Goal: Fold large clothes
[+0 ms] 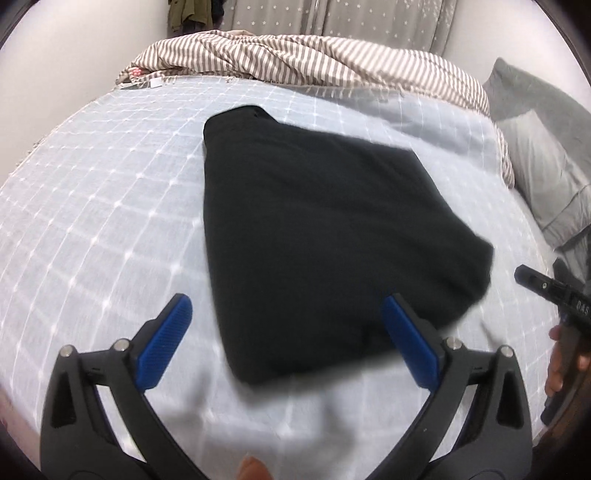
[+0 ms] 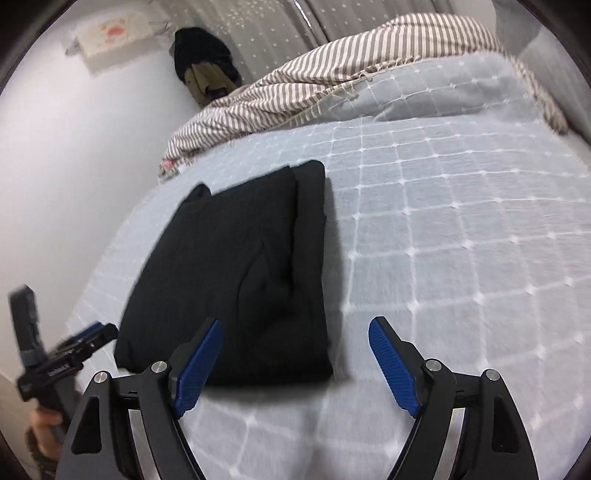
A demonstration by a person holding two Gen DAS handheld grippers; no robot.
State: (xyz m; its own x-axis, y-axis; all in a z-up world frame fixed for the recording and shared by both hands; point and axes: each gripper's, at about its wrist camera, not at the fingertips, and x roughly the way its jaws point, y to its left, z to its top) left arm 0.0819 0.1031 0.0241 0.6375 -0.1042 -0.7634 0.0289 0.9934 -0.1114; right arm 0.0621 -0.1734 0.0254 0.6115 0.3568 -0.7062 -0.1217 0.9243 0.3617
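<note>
Left wrist view: left claw point(image 1: 286, 332) spread, empty, above near edge of black garment point(image 1: 325, 236), a compact folded rectangle on the bed point(image 1: 92, 192). Folding seemingly finished; next, perhaps tidying or withdrawal.

Right wrist view: right claw point(image 2: 295, 363) spread, empty; garment near-left, layered edges aligned.

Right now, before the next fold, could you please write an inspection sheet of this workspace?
Surface: bed with a light blue checked cover, mostly flat.
Job's things: black garment, folded into a compact block and lying on the cover.
Clutter: striped blanket bunched at the far edge; grey pillows at the side.
Grippers: left claw open, holding nothing; right claw open, holding nothing; both at the garment's near edge.
Cables: nothing seen.
Surroundings: starred curtain, white wall, dark clothes hanging in the corner.
</note>
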